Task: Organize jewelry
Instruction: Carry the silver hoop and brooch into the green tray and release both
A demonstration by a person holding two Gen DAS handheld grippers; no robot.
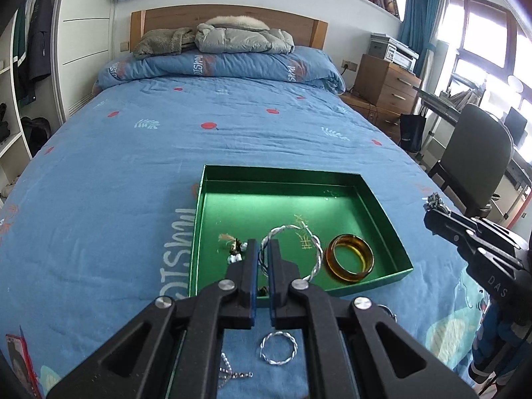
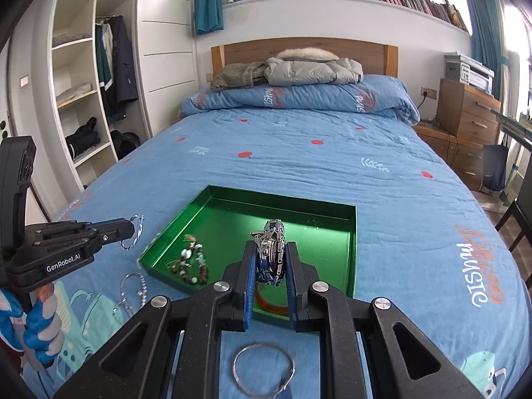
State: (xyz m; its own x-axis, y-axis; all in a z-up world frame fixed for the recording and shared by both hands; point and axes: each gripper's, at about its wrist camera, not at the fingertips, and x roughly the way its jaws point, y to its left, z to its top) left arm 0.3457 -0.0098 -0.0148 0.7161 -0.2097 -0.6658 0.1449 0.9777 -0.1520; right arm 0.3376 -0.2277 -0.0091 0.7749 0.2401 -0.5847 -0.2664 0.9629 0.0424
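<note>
My left gripper (image 1: 263,244) is shut on a twisted silver bangle (image 1: 292,249), held over the near left part of the green tray (image 1: 282,170). In the tray lie an amber bangle (image 1: 349,261) and a bead bracelet (image 1: 236,249). My right gripper (image 2: 271,246) is shut on a metal watch (image 2: 271,254) above the green tray's (image 2: 353,249) near edge. The right wrist view shows the left gripper (image 2: 131,227) with its silver bangle (image 2: 133,237) left of the tray. The bead bracelet (image 2: 193,266) rests in the tray's near left corner.
Loose on the blue bedspread near me are a second twisted bangle (image 1: 278,347), a silver chain (image 1: 232,370) and a thin wire bangle (image 2: 262,369). Jackets (image 1: 239,38) lie at the headboard. A wardrobe (image 2: 83,99) stands left, with drawers (image 1: 385,83) and a chair (image 1: 475,163) right.
</note>
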